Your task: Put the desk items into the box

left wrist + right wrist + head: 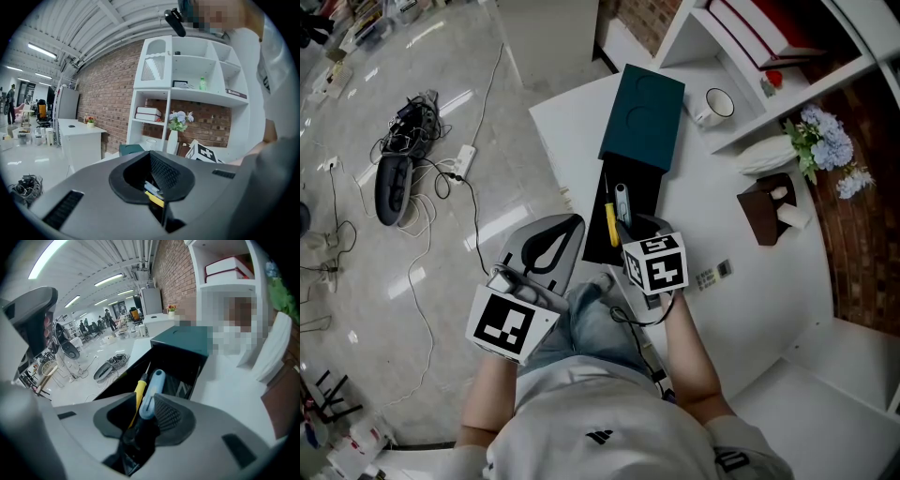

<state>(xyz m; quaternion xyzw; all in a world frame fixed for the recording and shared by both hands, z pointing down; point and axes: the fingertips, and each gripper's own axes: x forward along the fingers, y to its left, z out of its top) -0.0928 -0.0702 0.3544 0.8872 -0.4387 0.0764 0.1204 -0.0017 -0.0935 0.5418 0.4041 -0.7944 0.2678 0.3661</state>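
The right gripper's fingers stand apart over the near end of a black open box. A light-blue plastic-handled tool lies between them, close against the ribbed right pad, and a yellow-handled screwdriver lies at its nine o'clock. Both rest inside the box and point away toward twelve o'clock. The left gripper, at eight o'clock of the right one and off the desk edge, shows a gap between its fingers with nothing in it. A teal lid lies across the box's far end at twelve o'clock. The box sits on a white desk. From the box, a white mug stands at one o'clock, a brown tissue box at three o'clock, and pale blue flowers beyond it. A white shelf unit with red-and-white books backs onto a brick wall. At nine o'clock the glossy pale floor carries a tangle of dark cables.
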